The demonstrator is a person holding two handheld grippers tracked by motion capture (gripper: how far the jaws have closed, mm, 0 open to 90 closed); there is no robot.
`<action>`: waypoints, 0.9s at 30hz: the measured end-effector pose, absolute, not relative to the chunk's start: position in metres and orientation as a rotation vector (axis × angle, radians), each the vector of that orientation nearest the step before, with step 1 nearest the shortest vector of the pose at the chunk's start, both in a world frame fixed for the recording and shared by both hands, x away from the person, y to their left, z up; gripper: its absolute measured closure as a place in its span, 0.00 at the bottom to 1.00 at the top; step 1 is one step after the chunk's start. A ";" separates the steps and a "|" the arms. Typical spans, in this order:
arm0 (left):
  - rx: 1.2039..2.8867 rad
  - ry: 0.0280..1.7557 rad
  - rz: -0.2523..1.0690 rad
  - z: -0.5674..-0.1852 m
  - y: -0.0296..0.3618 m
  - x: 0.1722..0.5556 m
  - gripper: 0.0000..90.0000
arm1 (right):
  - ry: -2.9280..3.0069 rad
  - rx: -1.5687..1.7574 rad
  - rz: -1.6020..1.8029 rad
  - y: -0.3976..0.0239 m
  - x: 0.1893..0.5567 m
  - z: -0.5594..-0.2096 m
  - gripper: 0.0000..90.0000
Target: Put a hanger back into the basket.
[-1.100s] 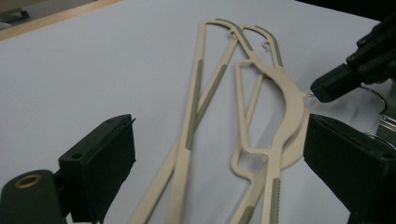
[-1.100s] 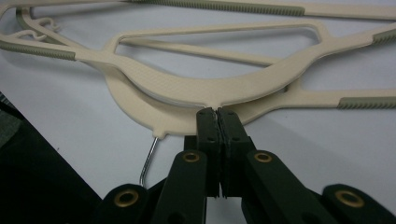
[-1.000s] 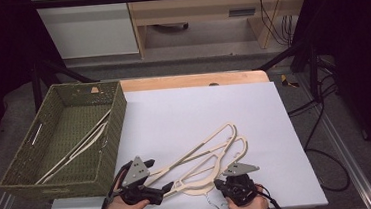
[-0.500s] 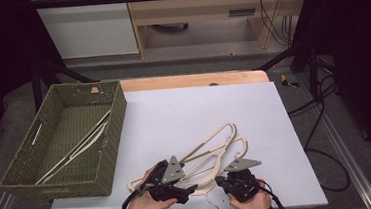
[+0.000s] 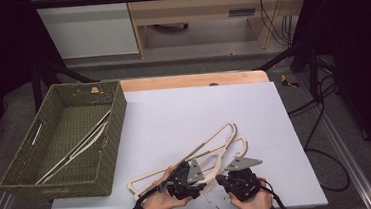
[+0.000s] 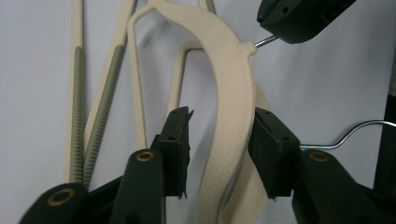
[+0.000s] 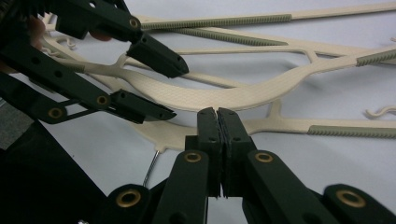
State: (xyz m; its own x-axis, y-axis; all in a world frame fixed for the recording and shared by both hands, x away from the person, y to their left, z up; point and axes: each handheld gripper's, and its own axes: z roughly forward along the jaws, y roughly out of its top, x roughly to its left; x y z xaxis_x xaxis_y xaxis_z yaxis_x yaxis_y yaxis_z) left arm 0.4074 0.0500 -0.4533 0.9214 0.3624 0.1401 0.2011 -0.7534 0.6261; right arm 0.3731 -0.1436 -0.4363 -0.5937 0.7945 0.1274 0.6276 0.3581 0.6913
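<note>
Two cream plastic clothes hangers [image 5: 204, 150] w/ grey ribbed grips & metal hooks lie overlapped on the white tabletop [image 5: 184, 109], just ahead of both tools. Left tool [image 6: 219, 140]: jaws have just been closing around the curved shoulder of the upper hanger; right pad touches it, left pad is a little off it, so not clamped yet. Right tool [image 7: 217, 122]: jaws clenched together, tips against the edge of the lower hanger; can't tell if they pinch it. A green woven basket [image 5: 28, 169] w/ more hangers inside sits well off to the left tool's left.
</note>
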 end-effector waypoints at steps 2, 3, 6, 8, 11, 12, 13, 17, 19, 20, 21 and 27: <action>2.457 0.394 0.339 -0.454 0.049 0.407 0.72 | 2.393 1.242 1.057 -0.145 0.374 -0.436 0.99; 2.458 0.397 0.336 -0.455 0.049 0.407 0.73 | 2.391 1.268 1.059 -0.144 0.373 -0.435 0.99; 2.467 0.396 0.345 -0.455 0.048 0.406 0.77 | 2.393 1.239 1.060 -0.144 0.374 -0.436 0.99; 2.462 0.397 0.361 -0.455 0.046 0.403 0.77 | 2.392 1.269 1.060 -0.144 0.373 -0.436 0.99; 2.465 0.379 0.377 -0.454 0.046 0.402 0.78 | 2.398 1.249 1.067 -0.145 0.374 -0.435 0.99; 2.456 0.380 0.373 -0.454 0.046 0.401 0.78 | 2.406 1.244 1.077 -0.146 0.374 -0.434 0.99; 2.457 0.377 0.374 -0.453 0.046 0.400 0.79 | 2.401 1.248 1.088 -0.147 0.374 -0.433 0.98; 2.451 0.372 0.384 -0.451 0.048 0.399 0.81 | 2.369 1.228 1.187 -0.157 0.372 -0.424 0.89; 2.453 0.368 0.384 -0.449 0.050 0.399 0.82 | 2.307 1.201 1.269 -0.167 0.372 -0.416 0.83; 2.448 0.372 0.380 -0.448 0.051 0.400 0.82 | 2.278 1.201 1.289 -0.172 0.372 -0.414 0.80; 2.435 0.381 0.381 -0.446 0.052 0.400 0.83 | 2.245 1.180 1.312 -0.178 0.372 -0.410 0.77; 2.400 0.397 0.375 -0.434 0.060 0.401 0.85 | 2.057 1.171 1.374 -0.211 0.372 -0.401 0.53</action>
